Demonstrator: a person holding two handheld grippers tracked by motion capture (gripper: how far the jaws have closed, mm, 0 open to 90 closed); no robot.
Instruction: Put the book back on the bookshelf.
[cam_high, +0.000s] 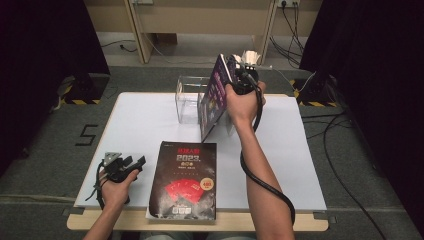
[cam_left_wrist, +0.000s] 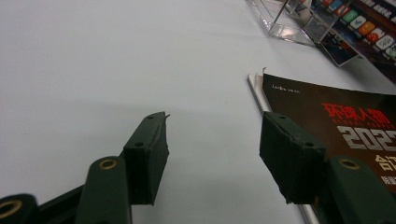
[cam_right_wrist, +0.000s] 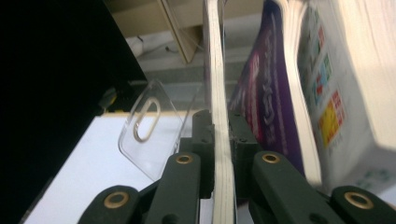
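Nearest, in the high view, the left gripper (cam_high: 131, 165) rested spread beside the black magazine (cam_high: 186, 181); the right gripper (cam_high: 235, 75) held the purple magazine (cam_high: 216, 97) upright at the clear rack (cam_high: 189, 100). Its own view showed the jaws pinching that magazine's edge (cam_right_wrist: 219, 130), though blurred. Insertion seemed underway; next, lower and release.

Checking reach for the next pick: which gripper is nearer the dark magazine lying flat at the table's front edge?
Left. The left gripper rests open on the table just beside the dark magazine. The right gripper is up at the far side, shut on a purple magazine by the clear rack.
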